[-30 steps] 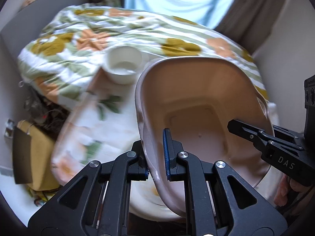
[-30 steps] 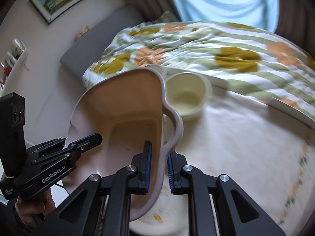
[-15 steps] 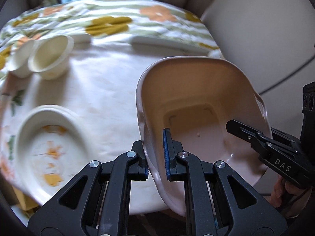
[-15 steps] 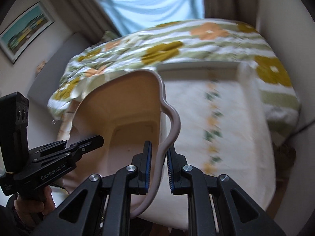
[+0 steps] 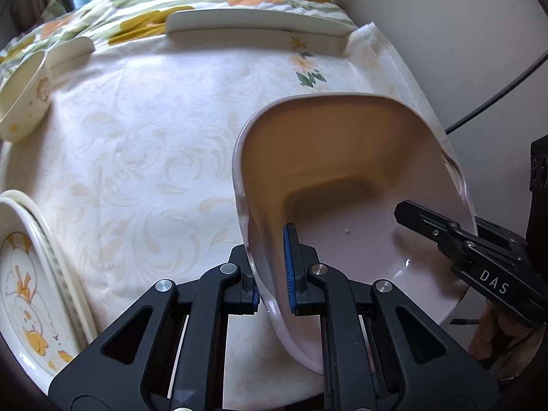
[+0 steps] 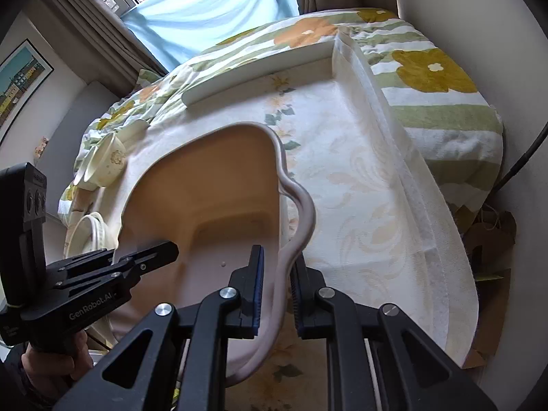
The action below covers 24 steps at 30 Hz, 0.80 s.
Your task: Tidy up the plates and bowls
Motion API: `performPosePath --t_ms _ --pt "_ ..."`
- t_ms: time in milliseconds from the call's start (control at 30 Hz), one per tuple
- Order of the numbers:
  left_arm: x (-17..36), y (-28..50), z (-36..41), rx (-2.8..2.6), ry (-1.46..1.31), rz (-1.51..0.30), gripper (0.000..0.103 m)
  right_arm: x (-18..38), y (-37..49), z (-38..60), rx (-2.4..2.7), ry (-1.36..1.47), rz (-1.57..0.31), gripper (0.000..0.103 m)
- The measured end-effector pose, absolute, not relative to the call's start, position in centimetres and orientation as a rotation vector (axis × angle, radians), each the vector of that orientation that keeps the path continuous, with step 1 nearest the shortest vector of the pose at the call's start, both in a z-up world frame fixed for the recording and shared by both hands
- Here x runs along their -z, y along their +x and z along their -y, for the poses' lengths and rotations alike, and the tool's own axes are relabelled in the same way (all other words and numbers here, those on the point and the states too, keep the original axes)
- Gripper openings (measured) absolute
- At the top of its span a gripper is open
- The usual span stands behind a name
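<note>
Cream swirl-patterned tablecloth (image 5: 144, 144) covers bench; floral striped bedspread (image 6: 435, 68) behind; blue curtain (image 6: 212, 17); framed picture (image 6: 17, 82) on wall.

One pink basin (image 5: 342, 178), two small bowls (image 6: 106, 164), stacked plates (image 5: 30, 274), two tools (image 5: 272, 286).

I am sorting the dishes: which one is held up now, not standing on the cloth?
The big pink dish. The left hand-held gripper and right hand-held gripper each clamp its rim. The small cream bowl and flowered plates rest on the cloth.
</note>
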<state>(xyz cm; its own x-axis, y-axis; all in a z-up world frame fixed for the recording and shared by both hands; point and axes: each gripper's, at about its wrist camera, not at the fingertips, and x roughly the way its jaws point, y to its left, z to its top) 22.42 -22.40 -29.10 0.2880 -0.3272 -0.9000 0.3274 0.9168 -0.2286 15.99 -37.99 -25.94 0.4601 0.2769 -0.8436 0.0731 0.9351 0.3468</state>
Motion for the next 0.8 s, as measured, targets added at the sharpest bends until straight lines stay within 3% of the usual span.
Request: performPosePath --t_ms 267,300,367,400,433,500,567,800 --pt "29.5 22.3 23.9 0.423 0.06 -1.191 0.013 27.4 15.8 39.0 -0.104 0.425 -1.12 0.014" --pt "29.6 22.4 24.1 0.419 0.073 -1.194 0.021 27.5 15.7 39.0 -0.104 0.439 -1.122 0.014" --pt "29.9 22.4 24.6 0.406 0.104 -1.194 0.052 27.6 15.5 39.3 -0.105 0.477 -1.125 0.014" --pt "29.9 22.4 24.7 0.403 0.112 -1.185 0.072 27.7 15.4 39.5 -0.105 0.501 -1.126 0.014" --pt "29.7 22.3 24.8 0.4 0.116 -1.161 0.076 27.8 15.3 39.6 -0.104 0.519 -1.123 0.014" --pt "29.5 22.1 25.0 0.409 0.123 -1.145 0.076 27.8 15.0 40.2 -0.09 0.57 -1.106 0.025" --pt "29.5 22.0 25.2 0.413 0.132 -1.151 0.076 27.8 14.8 40.7 -0.075 0.613 -1.097 0.054" --pt "27.8 20.8 24.2 0.396 0.131 -1.14 0.076 25.7 13.6 41.6 -0.055 0.622 -1.07 0.054"
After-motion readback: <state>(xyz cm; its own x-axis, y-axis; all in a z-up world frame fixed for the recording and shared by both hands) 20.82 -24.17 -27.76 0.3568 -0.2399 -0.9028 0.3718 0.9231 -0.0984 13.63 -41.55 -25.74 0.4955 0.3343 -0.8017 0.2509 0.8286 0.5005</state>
